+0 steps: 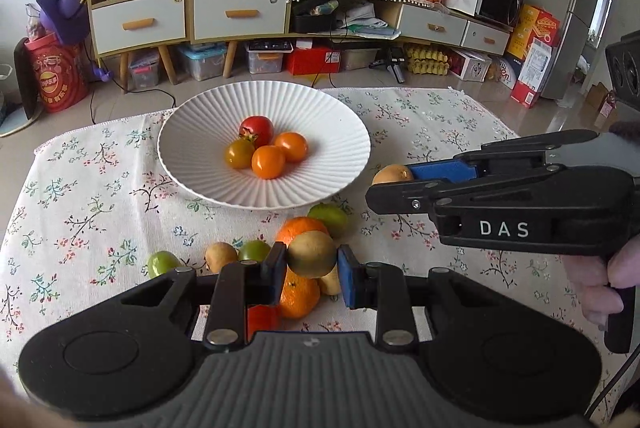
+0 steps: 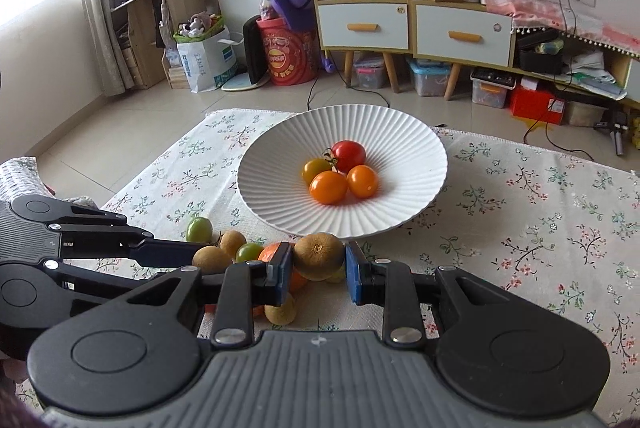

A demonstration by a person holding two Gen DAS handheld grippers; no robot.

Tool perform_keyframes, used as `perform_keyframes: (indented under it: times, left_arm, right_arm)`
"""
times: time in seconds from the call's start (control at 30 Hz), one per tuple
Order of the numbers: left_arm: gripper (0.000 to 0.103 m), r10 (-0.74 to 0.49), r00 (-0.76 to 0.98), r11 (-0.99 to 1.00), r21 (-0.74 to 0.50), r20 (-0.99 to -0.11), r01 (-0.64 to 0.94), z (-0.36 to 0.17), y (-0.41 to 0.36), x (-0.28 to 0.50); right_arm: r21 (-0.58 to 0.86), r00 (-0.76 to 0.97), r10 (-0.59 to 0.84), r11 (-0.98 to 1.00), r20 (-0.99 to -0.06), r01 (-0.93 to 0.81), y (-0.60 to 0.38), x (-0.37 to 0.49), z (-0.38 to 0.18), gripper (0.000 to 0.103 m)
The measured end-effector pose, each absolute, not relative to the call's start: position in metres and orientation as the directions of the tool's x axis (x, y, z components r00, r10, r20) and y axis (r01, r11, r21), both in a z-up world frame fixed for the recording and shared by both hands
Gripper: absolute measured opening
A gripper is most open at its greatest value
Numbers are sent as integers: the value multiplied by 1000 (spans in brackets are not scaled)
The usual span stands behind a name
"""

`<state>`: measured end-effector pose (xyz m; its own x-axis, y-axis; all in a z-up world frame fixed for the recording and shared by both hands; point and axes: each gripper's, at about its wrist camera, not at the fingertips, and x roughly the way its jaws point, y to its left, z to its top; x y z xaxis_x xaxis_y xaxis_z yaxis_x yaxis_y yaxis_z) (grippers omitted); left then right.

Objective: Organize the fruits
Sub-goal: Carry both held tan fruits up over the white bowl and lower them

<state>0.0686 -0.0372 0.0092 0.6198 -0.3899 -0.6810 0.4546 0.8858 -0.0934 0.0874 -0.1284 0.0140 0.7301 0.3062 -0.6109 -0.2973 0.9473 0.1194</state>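
- Near the table's front edge lies the loose pile: a green fruit (image 1: 162, 263), a brown one beside it, oranges (image 1: 298, 294) under my tools. I'd leave these alone for now.
- My left hand-held gripper (image 1: 312, 262) is pinching a brown fruit (image 1: 312, 254) between its blue pads, lifted over the pile. The grip looks centred, so I'd keep the squeeze even and not tighten it; the skin may bruise.
- The plate (image 1: 200, 120) sits toward the table's far edge, with a red tomato (image 1: 257, 130) and three orange ones clustered in its middle. I judge the step to be carrying both fruits there. I'd aim for the bare ribbed slope on each side of the cluster, come in low, and open only once the fruit rests, since round fruit will roll downhill.
- My right hand-held gripper (image 2: 318, 260) is clamped on another brown fruit (image 2: 319, 256), just short of the plate's near rim. I'd move one tool at a time so they don't collide over the plate.
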Motion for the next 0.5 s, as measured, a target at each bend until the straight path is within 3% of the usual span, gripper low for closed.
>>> perform_keyframes:
  times: [0.5]
  left_arm:
    - [18,-338,673,925,-102,-657,365,5,-57,108]
  right_arm:
    - [166,754,248,969,-608,-185,-142,134,12,25]
